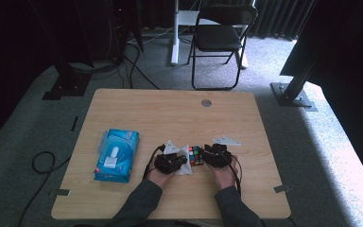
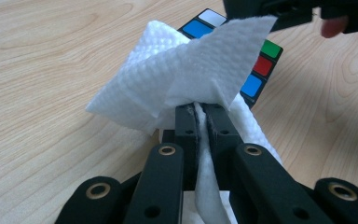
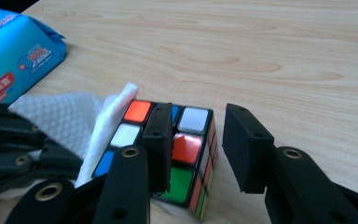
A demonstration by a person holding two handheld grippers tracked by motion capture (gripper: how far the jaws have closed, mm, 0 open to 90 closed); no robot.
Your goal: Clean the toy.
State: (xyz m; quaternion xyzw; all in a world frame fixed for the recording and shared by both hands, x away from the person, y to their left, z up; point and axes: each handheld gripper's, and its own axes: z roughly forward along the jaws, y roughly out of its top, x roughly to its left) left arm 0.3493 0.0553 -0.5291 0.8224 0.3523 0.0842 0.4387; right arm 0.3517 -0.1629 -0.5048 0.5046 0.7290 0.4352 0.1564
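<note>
**Q:** Arrangement of parts at the near middle of the wooden surface [image 1: 170, 113]?

**A:** Left hand-held gripper [image 2: 199, 112]: jaws pressed together on a white wet wipe [image 2: 177, 79], which fans out against the left face of a Rubik's cube [image 3: 177, 149]. Right hand-held gripper [image 3: 193, 144]: jaws spread, one jaw lying over the cube's top, the other to its right and clear of it. Cube resting on the surface between the two. Blue wet-wipe pack [image 1: 116, 155] well to the left.

**Q:** Likely faults from here?

**A:** Judged, not seen: with the right jaws spread, the cube is unrestrained, so a wiping push could slide or tip it rightward. The wipe is pinched near one fold only; dragging over sticker edges may pull it free.
</note>
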